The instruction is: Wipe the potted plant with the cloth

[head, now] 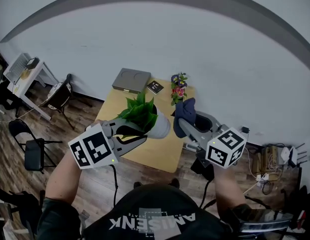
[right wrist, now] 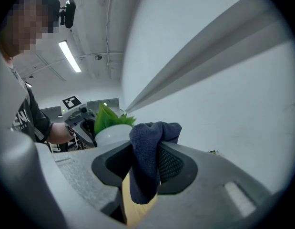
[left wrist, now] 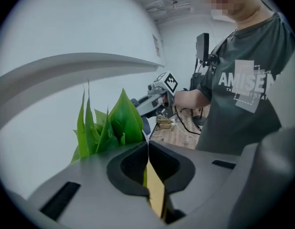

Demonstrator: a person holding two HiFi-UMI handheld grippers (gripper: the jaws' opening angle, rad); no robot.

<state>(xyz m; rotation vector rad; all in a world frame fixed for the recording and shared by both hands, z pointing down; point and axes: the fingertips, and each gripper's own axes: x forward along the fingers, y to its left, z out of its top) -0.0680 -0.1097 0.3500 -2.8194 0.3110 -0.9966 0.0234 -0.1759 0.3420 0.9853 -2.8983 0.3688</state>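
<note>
**Cloth up beside the plant, tight quarters on the right**

From my seat, the surface (head: 162, 153) is a small pale wooden top with its far edge close to a white wall (head: 220, 49) that carries a grey band. The floor (head: 84, 116) around it is dark wooden boards. In the upper left of the head view stands a white desk (head: 32, 76), with a black chair (head: 59, 95) beside it. A second black chair (head: 32, 146) sits lower down the left side. At the lower right, a tangle of cables and plugs (head: 269, 170) lies on the floor by the wall.

A flat grey box (head: 130, 80) sits on the far left corner of the surface, with a small dark flat item (head: 155, 87) just beside it. A little pot of coloured flowers (head: 179, 86) stands at the far right corner. The potted plant (head: 149, 119), green leaves in a white pot, is at the middle of the surface, in the centre of the frame. The near part of the wood is bare up to its near edge.

My left tongs (left wrist: 148, 146) are closed, tips meeting, right at the leaves on the plant's left side. I cannot tell whether a leaf edge is nipped between them. My right tongs (head: 186, 125) clamp the dark blue cloth (right wrist: 145, 168), which bunches above the tips and hangs below them. The cloth sits just right of the white pot, between it and the flowers, and I cannot tell if it touches.

The floor is open left of the surface, out to the chairs. On the right the edge lies near the wall and cables, and the body of my right tongs lies across that edge.
</note>
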